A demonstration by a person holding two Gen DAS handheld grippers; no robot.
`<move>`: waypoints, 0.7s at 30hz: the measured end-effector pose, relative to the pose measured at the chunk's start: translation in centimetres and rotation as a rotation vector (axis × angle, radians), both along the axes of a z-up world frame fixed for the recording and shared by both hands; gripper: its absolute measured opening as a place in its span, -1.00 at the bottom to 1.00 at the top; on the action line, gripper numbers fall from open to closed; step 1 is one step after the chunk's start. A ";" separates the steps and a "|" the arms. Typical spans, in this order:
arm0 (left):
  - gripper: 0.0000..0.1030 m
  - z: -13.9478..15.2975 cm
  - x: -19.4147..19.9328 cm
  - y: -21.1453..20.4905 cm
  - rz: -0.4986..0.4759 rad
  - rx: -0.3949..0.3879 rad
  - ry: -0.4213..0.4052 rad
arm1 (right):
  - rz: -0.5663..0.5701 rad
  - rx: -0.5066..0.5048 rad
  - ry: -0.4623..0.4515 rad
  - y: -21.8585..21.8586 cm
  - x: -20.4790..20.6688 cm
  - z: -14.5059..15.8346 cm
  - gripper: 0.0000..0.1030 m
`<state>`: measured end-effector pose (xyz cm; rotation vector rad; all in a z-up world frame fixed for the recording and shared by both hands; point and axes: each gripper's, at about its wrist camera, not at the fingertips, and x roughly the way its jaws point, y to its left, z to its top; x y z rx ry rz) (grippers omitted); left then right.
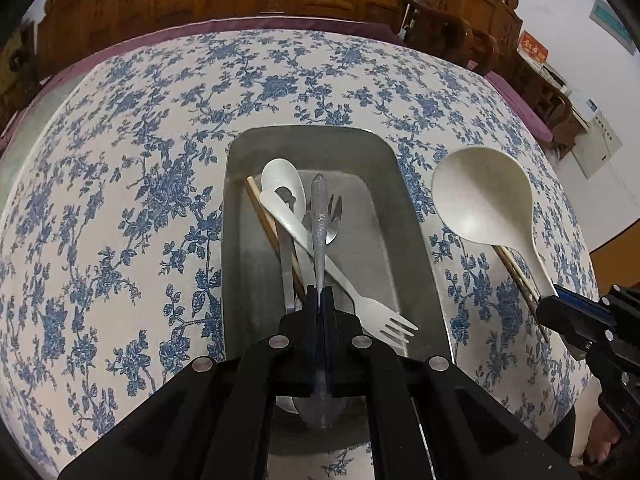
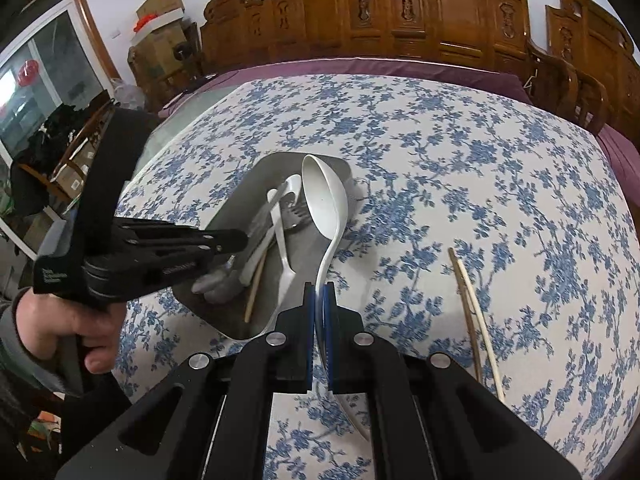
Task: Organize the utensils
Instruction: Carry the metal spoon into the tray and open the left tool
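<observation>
Both grippers mid-placement. Left gripper [image 1: 320, 300], jaws clamped on metal spoon [image 1: 319, 216], hovers over tray [image 1: 416, 240]. Right gripper [image 2: 319, 296] pinches white ladle [image 2: 324, 200] near tray's edge. Next, likely: lower, release.

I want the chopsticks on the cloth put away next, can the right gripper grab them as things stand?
Probably not yet. The right gripper is shut on the big white ladle, so its jaws are occupied. The chopsticks lie uncovered on the tablecloth, beside it.

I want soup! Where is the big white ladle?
The big white plastic ladle is clamped by its handle in the right tool, its bowl beside the grey metal tray's right edge.
</observation>
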<state>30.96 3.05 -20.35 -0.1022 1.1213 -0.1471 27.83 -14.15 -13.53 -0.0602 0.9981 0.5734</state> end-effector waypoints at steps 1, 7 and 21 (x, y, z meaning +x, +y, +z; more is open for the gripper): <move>-0.97 -0.1 0.0 0.0 0.000 0.001 0.001 | 0.003 -0.002 0.000 0.2 0.1 0.0 -0.90; -0.96 -1.1 0.5 0.1 0.002 0.008 0.025 | 0.013 -0.015 0.005 1.4 0.6 -0.2 -0.90; -0.96 1.4 -1.0 2.6 0.027 -0.013 -0.028 | 0.019 0.000 0.030 3.8 1.5 -0.9 -0.90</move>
